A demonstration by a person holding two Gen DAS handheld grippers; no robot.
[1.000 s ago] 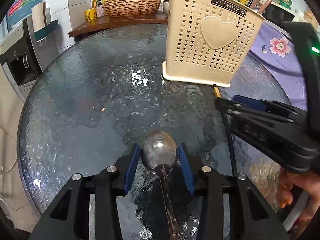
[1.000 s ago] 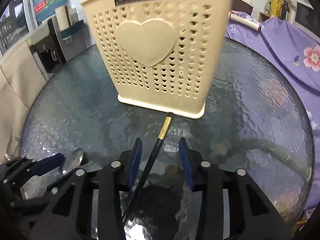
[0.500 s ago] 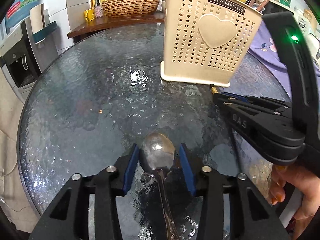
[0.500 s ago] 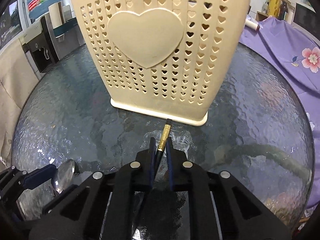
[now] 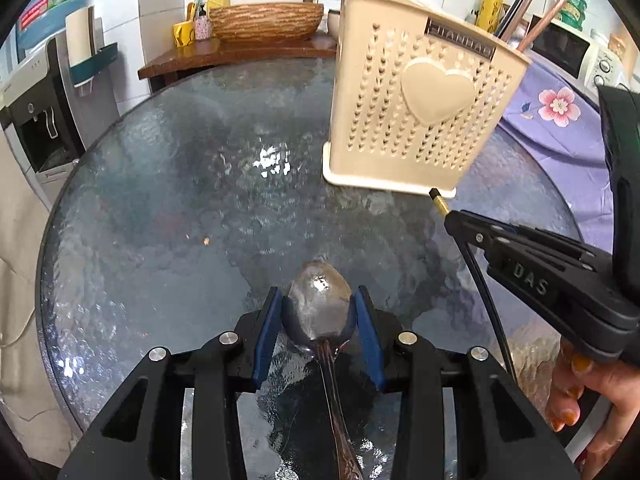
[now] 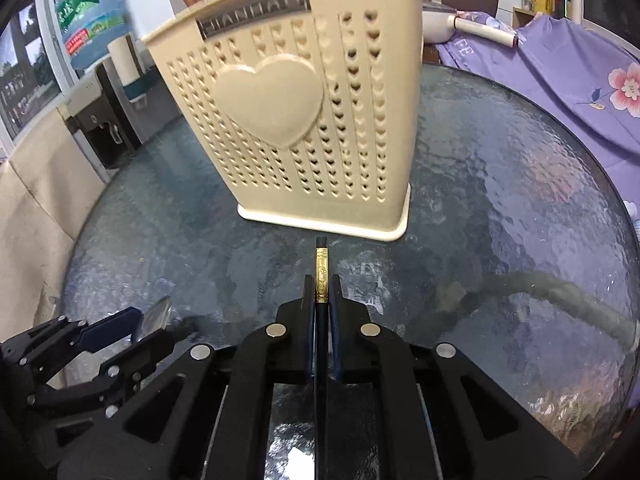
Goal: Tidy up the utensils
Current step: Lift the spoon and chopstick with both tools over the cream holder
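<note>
A metal spoon (image 5: 318, 304) is clamped by its bowl between the blue pads of my left gripper (image 5: 318, 304), handle pointing back toward the camera, just above the glass table (image 5: 160, 220). My right gripper (image 6: 322, 292) is shut on a black chopstick with a gold tip (image 6: 321, 276), which points at the base of the cream heart-pattern utensil holder (image 6: 304, 128). The holder also shows in the left wrist view (image 5: 420, 112), standing upright with several chopsticks in it. The right gripper shows there too (image 5: 452, 220), and the left gripper appears at the lower left of the right wrist view (image 6: 132, 328).
A water dispenser (image 5: 44, 120) stands left of the round table. A wooden shelf with a woven basket (image 5: 266, 22) is behind it. A purple floral cloth (image 6: 560, 72) lies to the right. A small crumb (image 5: 206, 241) lies on the glass.
My right gripper closed on the chopstick and raised it. My left gripper closed on the spoon's bowl. Both views tilted and the holder now appears slanted.
</note>
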